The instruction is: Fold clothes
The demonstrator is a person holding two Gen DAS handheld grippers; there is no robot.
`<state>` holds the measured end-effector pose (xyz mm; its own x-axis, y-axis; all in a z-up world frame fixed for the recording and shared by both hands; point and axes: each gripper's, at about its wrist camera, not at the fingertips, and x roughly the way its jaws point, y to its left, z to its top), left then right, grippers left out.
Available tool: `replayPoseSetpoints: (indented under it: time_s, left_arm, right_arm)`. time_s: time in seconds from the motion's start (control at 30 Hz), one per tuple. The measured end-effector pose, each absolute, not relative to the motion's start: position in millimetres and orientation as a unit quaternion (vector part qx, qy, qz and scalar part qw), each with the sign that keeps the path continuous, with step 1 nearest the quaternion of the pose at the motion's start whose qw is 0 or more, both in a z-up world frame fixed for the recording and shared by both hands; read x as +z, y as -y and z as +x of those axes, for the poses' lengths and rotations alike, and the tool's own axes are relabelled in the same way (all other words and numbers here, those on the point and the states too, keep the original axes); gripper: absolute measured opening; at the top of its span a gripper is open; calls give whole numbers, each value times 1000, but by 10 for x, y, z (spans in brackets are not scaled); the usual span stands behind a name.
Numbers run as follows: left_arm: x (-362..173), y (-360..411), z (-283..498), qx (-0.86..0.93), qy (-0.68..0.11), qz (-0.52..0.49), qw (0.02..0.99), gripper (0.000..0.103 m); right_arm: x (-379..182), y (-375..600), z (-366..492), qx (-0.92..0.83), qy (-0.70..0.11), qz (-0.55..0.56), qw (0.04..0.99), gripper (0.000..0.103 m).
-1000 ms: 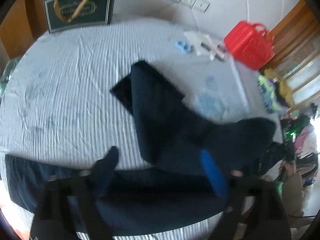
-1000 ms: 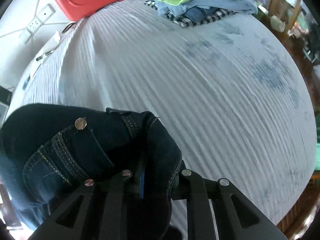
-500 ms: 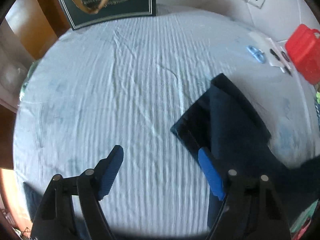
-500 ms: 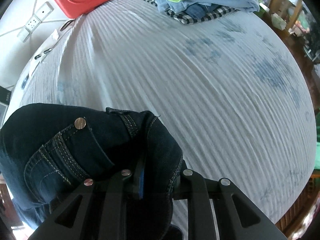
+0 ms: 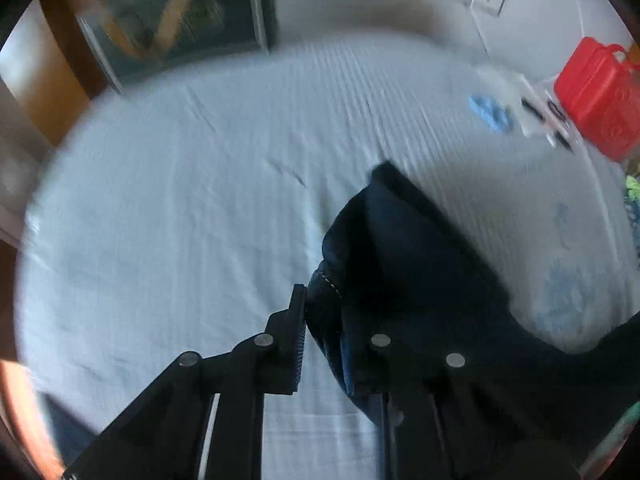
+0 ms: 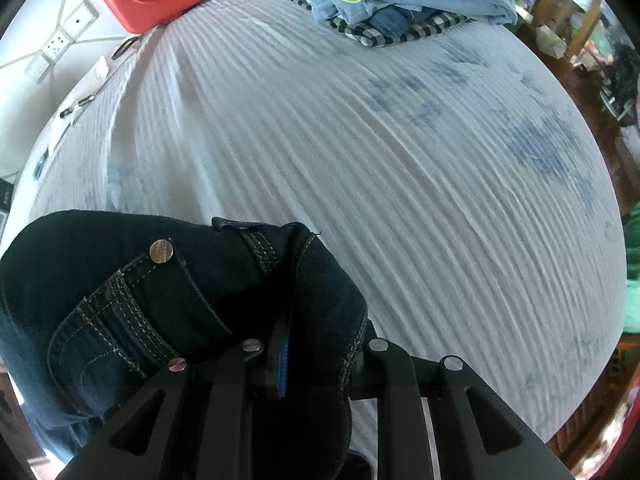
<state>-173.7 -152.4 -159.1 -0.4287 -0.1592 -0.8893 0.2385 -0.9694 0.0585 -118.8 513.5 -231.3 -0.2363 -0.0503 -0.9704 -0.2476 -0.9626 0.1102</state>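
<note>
Two grippers, left (image 5: 324, 320) and right (image 6: 316, 344), clamp one pair of jeans (image 6: 168, 288)

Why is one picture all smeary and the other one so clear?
Left wrist view: it is blurred by motion, so the red case and the framed picture smear. Right wrist view: sharp, showing stitches on the jeans. Both bulge round from the fisheye lens.

Matte black gripper fingers (image 5: 294, 332) with silver round screws and blue pads (image 6: 283, 364)
</note>
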Motion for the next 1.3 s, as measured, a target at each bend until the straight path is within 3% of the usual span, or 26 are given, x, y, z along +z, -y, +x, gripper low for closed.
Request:
replayPoseSetpoints:
  time_s: [0.2, 0.3, 0.57, 0.63, 0.67, 0.73, 0.8, 1.1, 1.13, 1.17, 1.2, 1.23, 1.3]
  left_arm:
    - [-532, 2358, -1055, -861, -14, 450, 235, 14]
    - [-260, 2916, -757, -843, -29, 453, 291, 14]
    - [-692, 3492, -813, -809, -68, 489, 319, 14]
    - [-833, 3574, -856, -803, -79, 498, 318, 14]
    - [-894, 3587, -868, -801, -86, 502, 314, 14]
    - [-986, 3585, -893, -797, -85, 508, 314, 14]
    - [-1042, 3603, -897, -795, -86, 508, 319, 14]
    - [-1055, 3686, -916, -794, -98, 507, 321, 14]
    - [-998, 3683, -905, -798, -97, 500, 322, 14]
    - [-941, 3680, -894, -803, -95, 493, 323, 14]
    - [-884, 3676, -883, -807, -94, 486, 323, 14]
    - [-827, 3673, -873, -811, -93, 479, 324, 14]
    - [-714, 3667, -851, -819, -90, 465, 325, 14]
  right_arm:
    - [-2322, -5143, -1182, 778, -124, -613, 60, 18]
    - [-2327, -5141, -1191, 778, -121, -614, 59, 18]
    - [-2109, -5104, -1213, 794, -103, -597, 51, 31]
    - [-1941, -5078, -1222, 809, -108, -577, 39, 40]
    - [-1870, -5086, -1231, 813, -119, -569, 29, 50]
    - [-1819, -5094, -1330, 811, -135, -569, 21, 88]
    - [-1804, -5142, -1398, 809, -148, -568, 19, 93]
    - [-2095, -5044, -1939, 791, -153, -592, -7, 93]
    - [-2129, -4986, -1998, 789, -151, -595, -12, 88]
    - [-2139, -4902, -2052, 789, -145, -597, -19, 76]
    - [-2121, -4810, -2095, 792, -134, -596, -24, 38]
    - [-1977, -4686, -2093, 806, -104, -582, -27, 27]
    - [-1662, -4450, -2078, 833, -47, -550, -34, 20]
